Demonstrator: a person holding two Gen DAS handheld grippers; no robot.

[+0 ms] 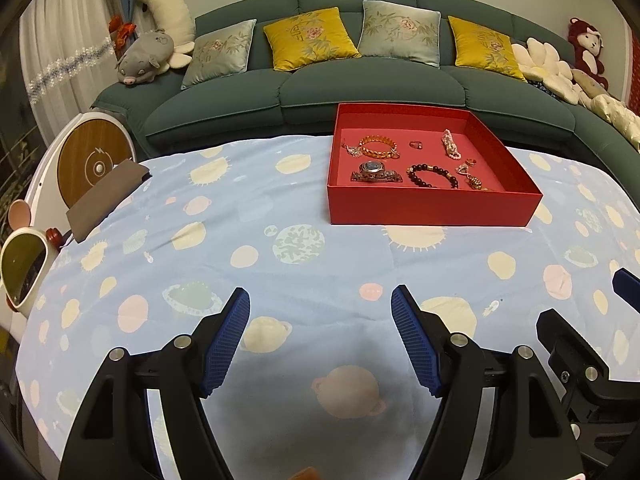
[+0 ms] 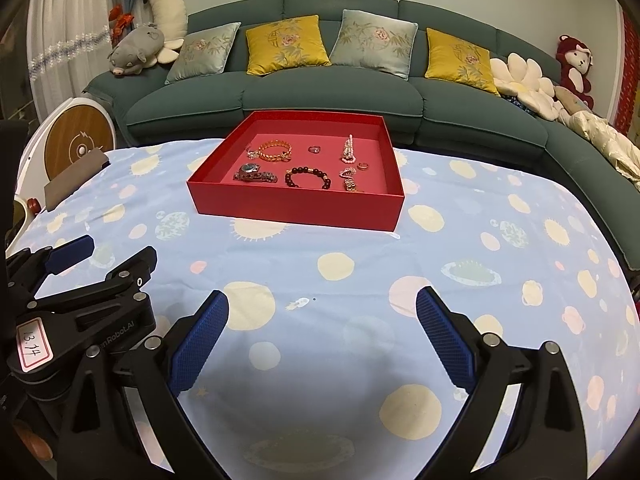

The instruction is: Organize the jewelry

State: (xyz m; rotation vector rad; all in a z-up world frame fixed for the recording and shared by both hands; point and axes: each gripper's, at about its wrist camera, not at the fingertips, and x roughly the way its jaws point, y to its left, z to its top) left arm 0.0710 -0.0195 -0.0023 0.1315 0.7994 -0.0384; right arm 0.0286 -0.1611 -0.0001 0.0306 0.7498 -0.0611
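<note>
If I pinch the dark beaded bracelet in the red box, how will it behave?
The dark beaded bracelet lies as a loose loop of round beads, so it will probably sag and swing, not hold its shape. The smooth beads may slip between the pads. It looks light, so it may slide on the red box floor.

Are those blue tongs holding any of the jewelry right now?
No. The left tongs and right tongs are open over the tablecloth; the jewelry lies in the red box.
</note>
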